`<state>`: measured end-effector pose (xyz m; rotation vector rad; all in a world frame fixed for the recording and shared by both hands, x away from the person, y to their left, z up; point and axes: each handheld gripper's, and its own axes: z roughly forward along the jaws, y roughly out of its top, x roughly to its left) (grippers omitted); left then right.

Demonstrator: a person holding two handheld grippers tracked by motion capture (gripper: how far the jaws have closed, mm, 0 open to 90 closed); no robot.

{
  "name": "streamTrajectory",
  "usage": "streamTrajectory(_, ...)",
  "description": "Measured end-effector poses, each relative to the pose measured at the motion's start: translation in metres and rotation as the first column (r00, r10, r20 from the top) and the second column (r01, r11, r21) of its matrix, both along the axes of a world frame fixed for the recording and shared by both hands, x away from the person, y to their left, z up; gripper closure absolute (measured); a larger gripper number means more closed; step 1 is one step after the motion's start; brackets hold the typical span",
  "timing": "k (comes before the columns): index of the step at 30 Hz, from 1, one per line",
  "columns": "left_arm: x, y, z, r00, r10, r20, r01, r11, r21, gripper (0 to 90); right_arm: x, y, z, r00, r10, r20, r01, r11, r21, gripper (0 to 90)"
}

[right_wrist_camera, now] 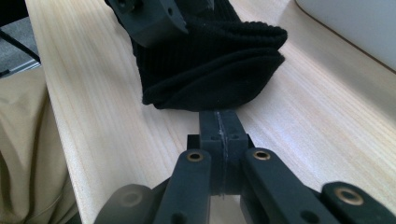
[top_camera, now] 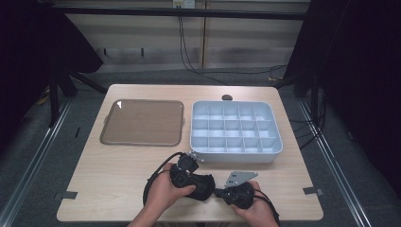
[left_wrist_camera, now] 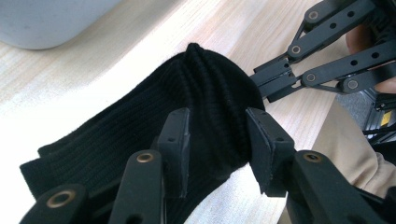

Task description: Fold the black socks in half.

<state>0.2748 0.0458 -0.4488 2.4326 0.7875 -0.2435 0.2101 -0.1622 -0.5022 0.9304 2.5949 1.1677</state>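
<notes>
A black ribbed sock lies bunched on the wooden table, near its front edge. My left gripper straddles the bunched end: its jaws stand apart, and the inner faces of both pads show beside the fabric. My right gripper is shut, pads together. Its tip sits right at the sock's folded edge, and I cannot tell whether it pinches any fabric. In the high view both hands hold the grippers tip to tip, with the right gripper pointing left at the sock.
A white box with several empty compartments stands just beyond the grippers; its wall is close to the sock. A flat brown tray lies to the box's left. The person's beige trouser leg is at the table's front edge.
</notes>
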Motion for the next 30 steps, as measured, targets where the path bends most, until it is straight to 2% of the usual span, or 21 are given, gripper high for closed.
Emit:
streamTrajectory(12, 0.002, 0.004, 0.007, 1.0, 0.009, 0.003, -0.009, 0.9997, -0.021, 57.6, 0.0, 0.0, 0.0, 1.0, -0.001, 0.0, 0.001, 1.0, 0.0, 90.0)
streamTrajectory(18, 0.007, 0.011, 0.007, 0.9994, 0.033, 0.003, -0.033, 0.9992, -0.022, 55.4, 0.0, 0.0, 0.0, 1.0, 0.0, 0.0, 0.0, 1.0, 0.0, 90.0)
streamTrajectory(21, 0.009, 0.015, 0.008, 0.9989, 0.045, 0.015, -0.045, 0.9987, -0.023, 51.0, 0.0, 0.0, 0.0, 1.0, 0.001, 0.001, -0.001, 1.0, -0.001, 90.0)
streamTrajectory(30, 0.009, 0.019, 0.012, 0.9984, 0.054, 0.017, -0.053, 0.998, -0.035, 45.9, 0.0, 0.0, 0.0, 1.0, 0.0, -0.001, 0.0, 1.0, 0.0, 90.0)
